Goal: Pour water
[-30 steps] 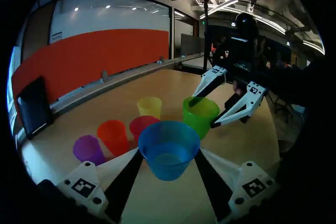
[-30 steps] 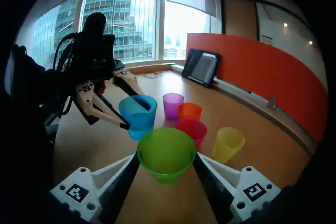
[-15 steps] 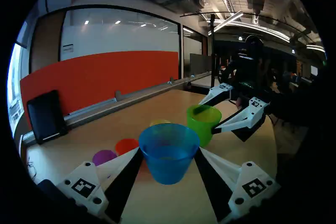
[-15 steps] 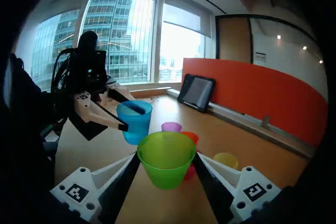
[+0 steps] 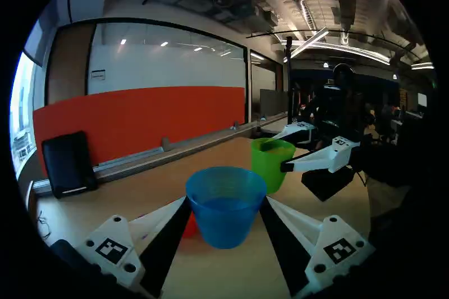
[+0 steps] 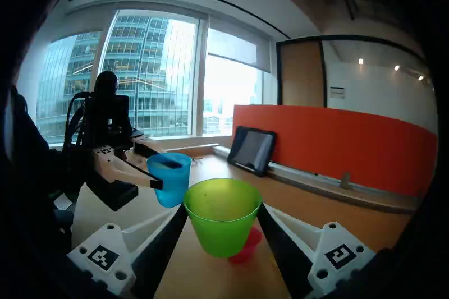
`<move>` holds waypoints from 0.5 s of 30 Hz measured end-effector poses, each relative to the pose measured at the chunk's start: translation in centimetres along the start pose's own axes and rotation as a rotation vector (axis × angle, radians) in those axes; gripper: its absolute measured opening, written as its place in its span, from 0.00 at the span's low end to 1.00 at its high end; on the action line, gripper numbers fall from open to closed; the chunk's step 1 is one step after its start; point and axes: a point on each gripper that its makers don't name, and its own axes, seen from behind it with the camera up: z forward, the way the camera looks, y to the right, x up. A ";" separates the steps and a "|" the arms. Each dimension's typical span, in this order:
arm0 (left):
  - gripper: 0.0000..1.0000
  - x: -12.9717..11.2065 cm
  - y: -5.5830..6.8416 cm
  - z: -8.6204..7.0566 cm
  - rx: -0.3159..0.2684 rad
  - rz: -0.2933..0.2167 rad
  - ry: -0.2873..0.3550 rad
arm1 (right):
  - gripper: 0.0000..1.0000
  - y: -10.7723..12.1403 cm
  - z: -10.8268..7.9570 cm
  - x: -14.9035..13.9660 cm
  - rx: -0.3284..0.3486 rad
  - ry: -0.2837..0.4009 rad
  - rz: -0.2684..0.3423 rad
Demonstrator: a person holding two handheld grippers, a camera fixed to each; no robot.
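Readable text: none in either view.
Wall notice (image 5: pixel 97 74): a small white sheet on the wall above the orange panel, too small to read.
Marker tags (image 5: pixel 110 249): black-and-white square patterns on the left gripper (image 5: pixel 224 202) (the right gripper (image 6: pixel 222 209) carries the same kind), with no letters or digits.
Tablet (image 6: pixel 253 150): propped against the panel, with nothing legible on its screen.

In your left gripper view, the blue cup (image 5: pixel 225 209) covers most of a red cup (image 5: pixel 191 226); a narrow sliver remains beside it. In your right gripper view, the green cup (image 6: pixel 223 217) hides the upper part of the red cup (image 6: pixel 247 244). The person (image 6: pixel 28 156) behind the blue cup is one dark shape; you cannot tell the hand.
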 end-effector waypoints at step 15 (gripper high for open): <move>0.84 2.4 -0.7 -0.4 0.026 0.033 0.058 | 0.92 -0.4 0.9 1.6 0.001 0.046 0.016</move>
